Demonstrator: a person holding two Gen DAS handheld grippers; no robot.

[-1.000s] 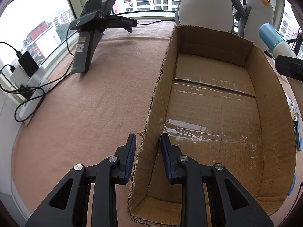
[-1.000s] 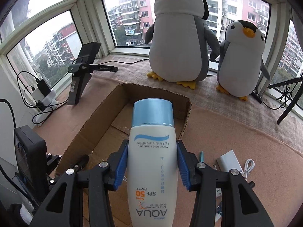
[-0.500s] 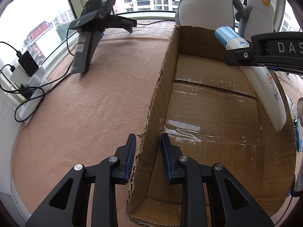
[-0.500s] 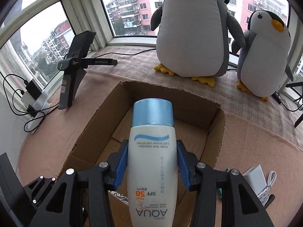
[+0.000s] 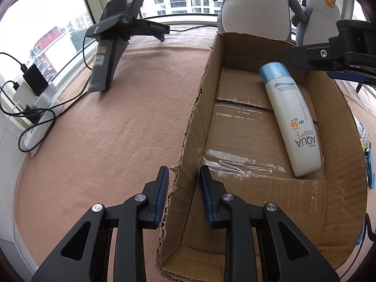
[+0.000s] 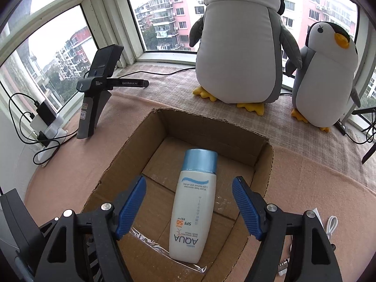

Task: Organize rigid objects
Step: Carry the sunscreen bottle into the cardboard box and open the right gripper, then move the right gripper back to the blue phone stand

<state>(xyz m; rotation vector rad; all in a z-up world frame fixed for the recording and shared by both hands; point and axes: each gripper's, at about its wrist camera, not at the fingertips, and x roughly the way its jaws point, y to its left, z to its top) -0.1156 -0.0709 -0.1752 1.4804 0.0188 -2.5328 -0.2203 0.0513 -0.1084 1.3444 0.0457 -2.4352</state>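
Note:
A white sunscreen bottle (image 6: 193,208) with a blue cap lies flat on the floor of an open cardboard box (image 6: 211,129). It also shows in the left wrist view (image 5: 291,122), along the box's right wall. My right gripper (image 6: 189,208) is open and empty, hovering above the bottle. My left gripper (image 5: 183,188) straddles the box's left wall (image 5: 197,98), one finger outside and one inside, with its pads close to the cardboard but a gap on each side.
Two plush penguins (image 6: 237,47) stand behind the box by the window. A black gripper stand (image 6: 94,94) sits at the left. Chargers and cables (image 5: 35,103) lie at the left edge. A white cable and small items (image 6: 329,228) lie right of the box.
My right gripper carried the bottle over the box, opened and let it go. The bottle now lies on the box floor. My left gripper has not moved.

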